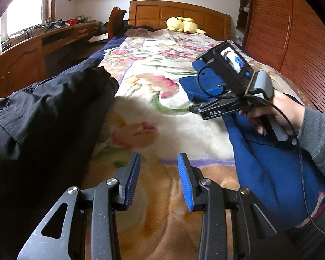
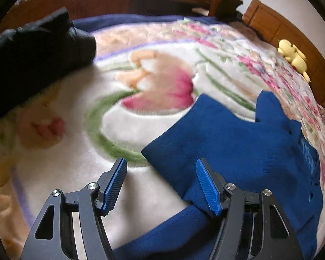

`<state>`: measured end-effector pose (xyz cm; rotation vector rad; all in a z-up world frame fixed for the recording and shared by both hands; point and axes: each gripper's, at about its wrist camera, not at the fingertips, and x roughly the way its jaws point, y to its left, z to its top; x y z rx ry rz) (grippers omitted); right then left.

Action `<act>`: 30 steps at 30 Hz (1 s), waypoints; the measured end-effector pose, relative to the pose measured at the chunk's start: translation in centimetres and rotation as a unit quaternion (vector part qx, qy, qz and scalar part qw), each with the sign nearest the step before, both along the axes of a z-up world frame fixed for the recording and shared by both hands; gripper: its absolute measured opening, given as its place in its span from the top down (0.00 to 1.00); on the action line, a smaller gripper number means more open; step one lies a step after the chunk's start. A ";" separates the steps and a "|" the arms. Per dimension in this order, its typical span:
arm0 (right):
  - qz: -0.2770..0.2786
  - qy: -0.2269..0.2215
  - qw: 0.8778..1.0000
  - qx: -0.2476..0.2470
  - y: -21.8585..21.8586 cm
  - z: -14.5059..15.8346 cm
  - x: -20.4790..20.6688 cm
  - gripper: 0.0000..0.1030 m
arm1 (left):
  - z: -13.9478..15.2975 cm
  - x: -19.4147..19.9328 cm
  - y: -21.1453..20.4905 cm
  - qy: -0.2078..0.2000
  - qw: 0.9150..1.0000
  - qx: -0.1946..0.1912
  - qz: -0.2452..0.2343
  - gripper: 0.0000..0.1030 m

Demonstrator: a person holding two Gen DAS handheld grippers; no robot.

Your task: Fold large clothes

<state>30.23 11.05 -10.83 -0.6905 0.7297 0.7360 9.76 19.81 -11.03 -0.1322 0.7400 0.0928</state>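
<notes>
A blue garment (image 1: 268,162) lies crumpled on the right side of the floral blanket (image 1: 153,99); in the right wrist view the blue garment (image 2: 238,151) spreads under and ahead of my right gripper (image 2: 161,184), which is open, with its right finger over the cloth edge. A black jacket (image 1: 45,112) lies heaped on the left; it also shows in the right wrist view (image 2: 28,65). My left gripper (image 1: 159,179) is open and empty above bare blanket between the two garments. The right gripper's body (image 1: 229,86) hovers over the blue garment, its fingers hidden.
A yellow plush toy (image 1: 182,25) rests at the wooden headboard (image 1: 179,14). A wooden desk (image 1: 39,49) runs along the left wall, a slatted wardrobe (image 1: 292,32) along the right. The blanket (image 2: 140,86) shows between the garments.
</notes>
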 end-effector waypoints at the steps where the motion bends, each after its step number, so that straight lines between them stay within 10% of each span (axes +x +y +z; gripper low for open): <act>1: -0.004 -0.002 1.000 -0.002 0.1 0.0 0.2 0.34 | 0.0 -0.1 0.0 0.000 1.000 -0.001 0.001 0.64; 3: -0.010 0.000 1.000 0.005 0.1 0.0 0.8 0.34 | -0.1 -0.1 0.1 0.000 1.000 -0.001 0.001 0.64; 7: -0.034 -0.036 0.999 -0.012 -0.1 0.0 1.8 0.91 | 0.0 -0.2 0.0 -0.002 1.000 0.001 -0.001 0.64; 21: -0.121 -0.140 0.966 0.178 -20.5 12.9 -2.1 0.92 | 3.2 0.2 -5.1 -0.029 0.998 0.013 -0.049 0.64; 30: -0.193 -0.131 0.948 0.216 -30.3 11.7 -6.5 0.92 | 4.6 1.4 -9.5 -0.038 0.995 0.016 -0.089 0.64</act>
